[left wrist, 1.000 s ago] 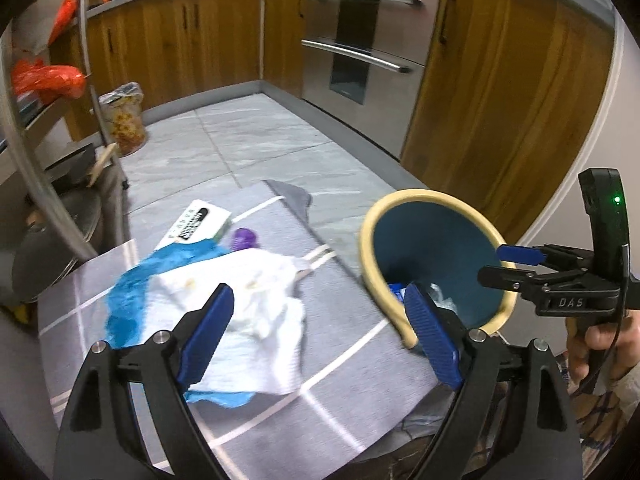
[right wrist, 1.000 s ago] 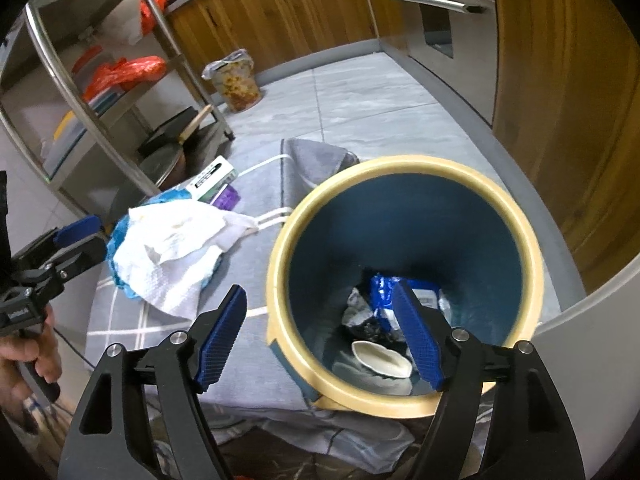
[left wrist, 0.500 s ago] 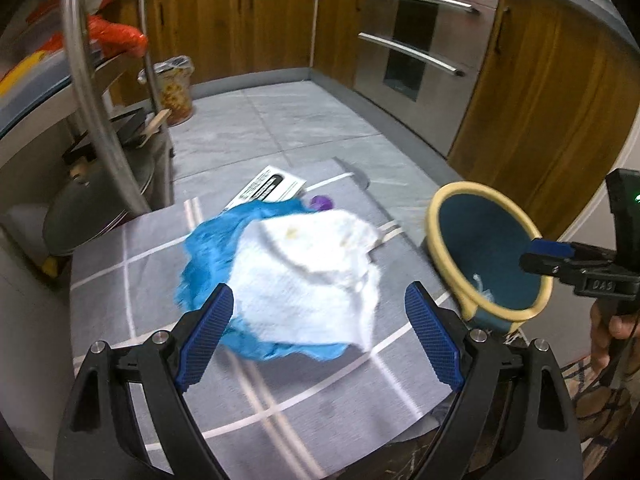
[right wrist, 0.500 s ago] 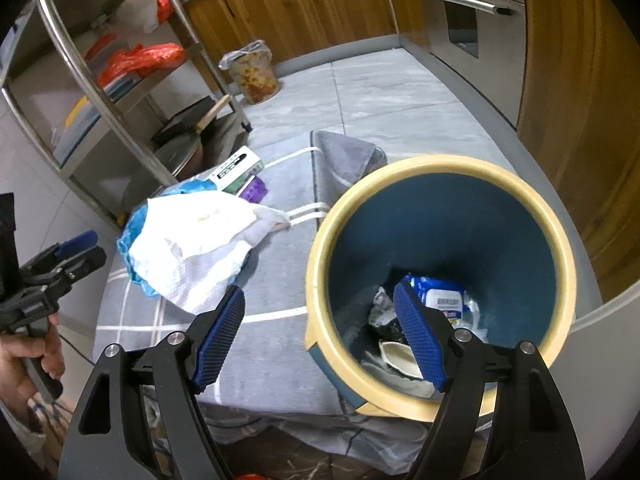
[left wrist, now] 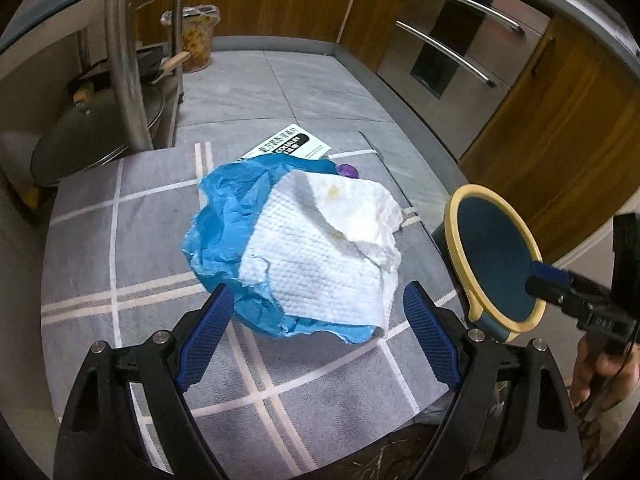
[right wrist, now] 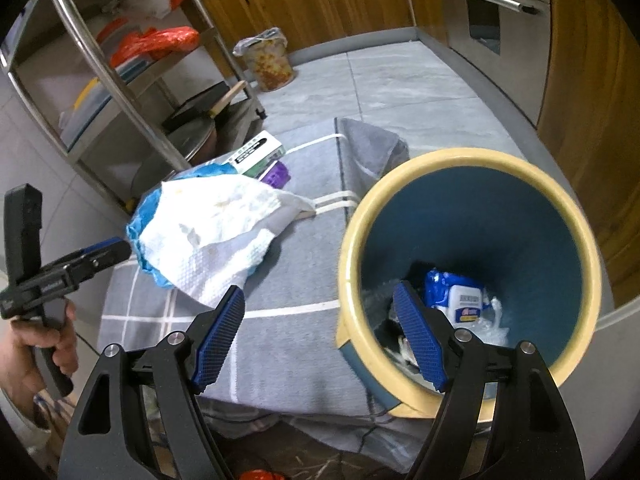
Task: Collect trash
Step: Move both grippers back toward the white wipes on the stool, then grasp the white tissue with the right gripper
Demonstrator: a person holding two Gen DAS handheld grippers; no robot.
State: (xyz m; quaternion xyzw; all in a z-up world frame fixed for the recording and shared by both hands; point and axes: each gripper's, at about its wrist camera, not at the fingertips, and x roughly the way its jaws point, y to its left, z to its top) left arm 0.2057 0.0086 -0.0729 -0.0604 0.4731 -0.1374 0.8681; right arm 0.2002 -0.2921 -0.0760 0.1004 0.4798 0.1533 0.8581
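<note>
A crumpled white paper towel (left wrist: 320, 248) lies on a blue crumpled sheet (left wrist: 228, 216) on the grey checked cloth (left wrist: 132, 264). Behind them lie a white printed box (left wrist: 292, 146) and a small purple object (left wrist: 347, 169). A blue bin with a cream rim (left wrist: 494, 256) stands at the cloth's right edge; in the right wrist view the bin (right wrist: 472, 208) holds wrappers (right wrist: 456, 300). My left gripper (left wrist: 316, 336) is open, just short of the towel pile (right wrist: 212, 236). My right gripper (right wrist: 320, 336) is open, straddling the bin's near rim.
A metal shelf rack (right wrist: 132, 80) with pans and orange bags stands at the left. A bagged container (right wrist: 268, 60) sits on the tiled floor. Wooden cabinets and steel oven drawers (left wrist: 452, 48) line the back and right.
My left gripper has swung left from the bin and now faces the towel pile, closer than before. My right gripper has shifted slightly left along the bin's rim. Both stay open.
</note>
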